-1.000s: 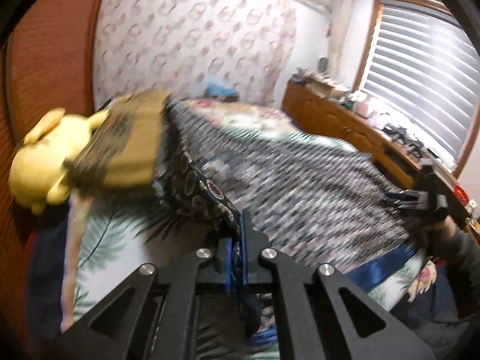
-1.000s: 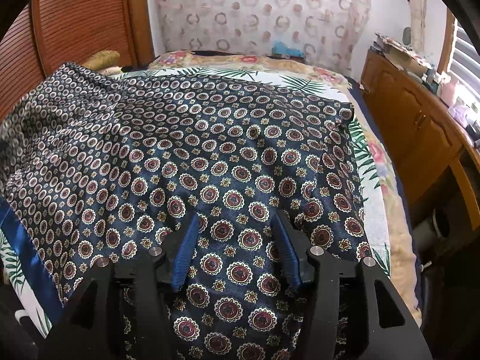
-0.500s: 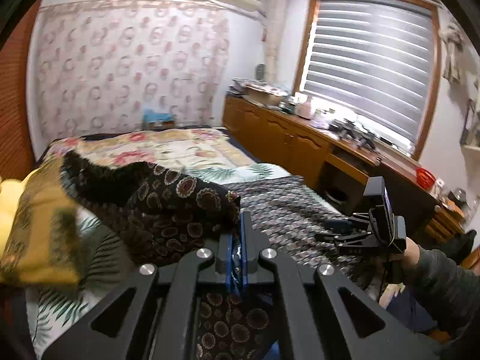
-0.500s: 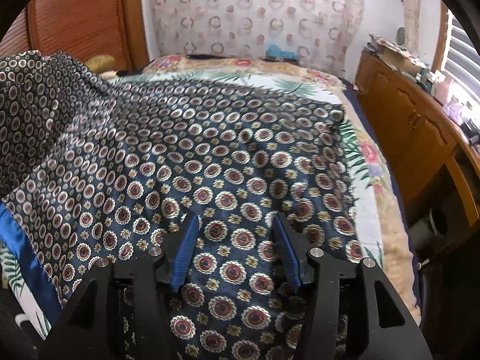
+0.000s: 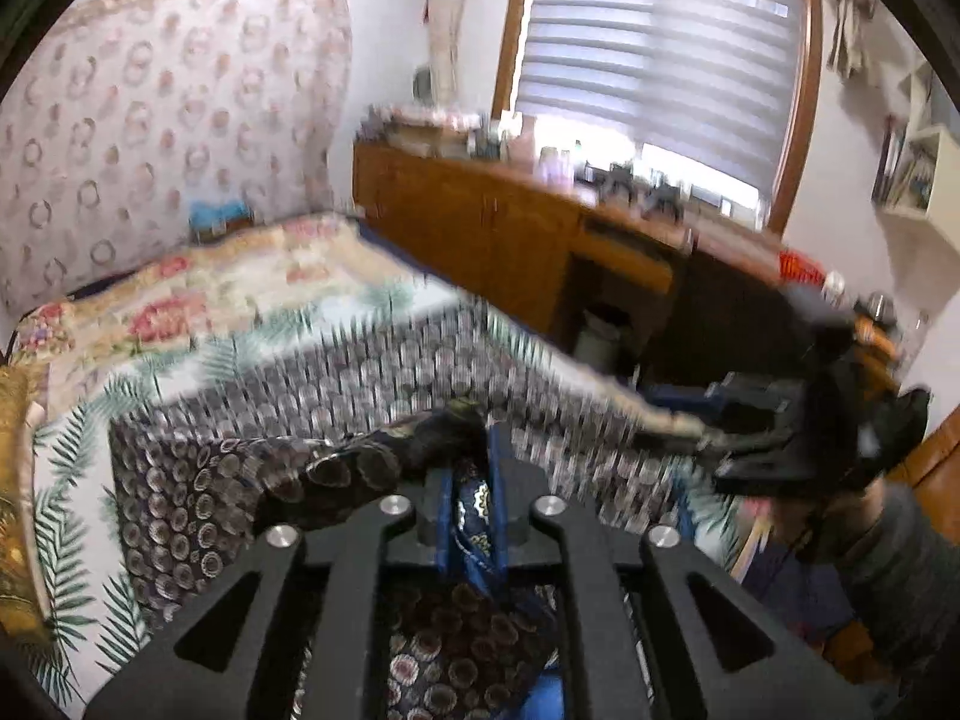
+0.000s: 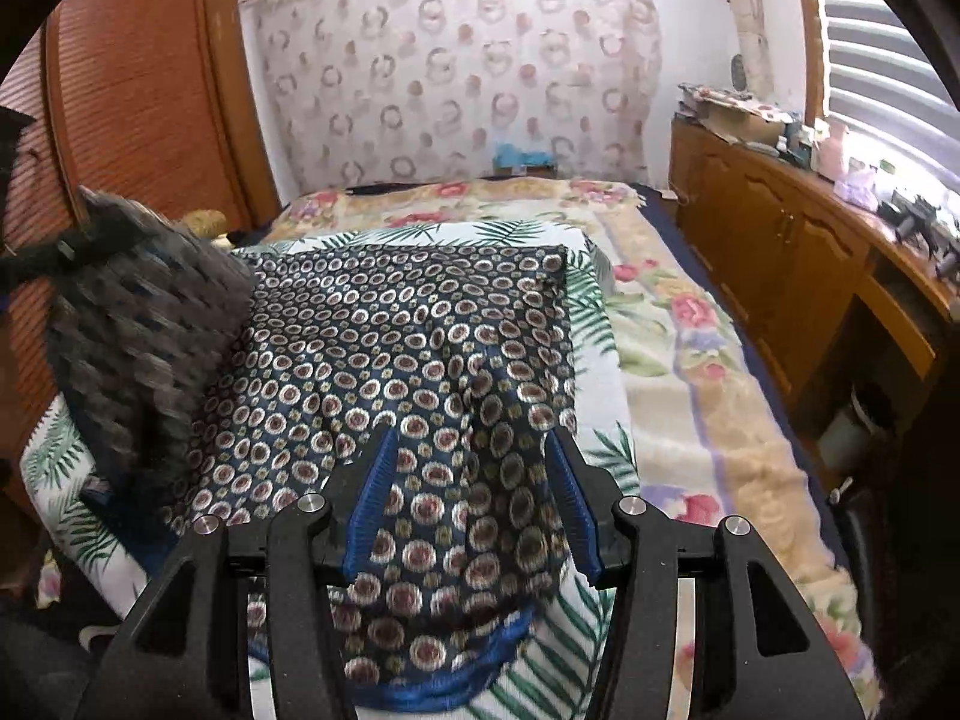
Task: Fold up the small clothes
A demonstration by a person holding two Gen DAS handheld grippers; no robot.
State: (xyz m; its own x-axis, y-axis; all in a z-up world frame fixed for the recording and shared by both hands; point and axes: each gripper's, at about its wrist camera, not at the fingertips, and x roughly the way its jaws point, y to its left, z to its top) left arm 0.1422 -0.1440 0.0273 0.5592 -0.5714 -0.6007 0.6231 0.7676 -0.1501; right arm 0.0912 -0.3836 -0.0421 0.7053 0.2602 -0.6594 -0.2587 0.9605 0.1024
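my left claw [image 5: 471, 498] is clamped tight on a bunched corner of the patterned cloth [image 6: 384, 360], lifted off the bed [image 6: 708, 396]. my right claw [image 6: 474, 501] is spread wide, empty, poised over the cloth's near edge. the cloth lies across the palm-leaf sheet [image 6: 588, 654], long axis running away from me toward the far wall, its blue hem [image 6: 456, 678] nearest me.
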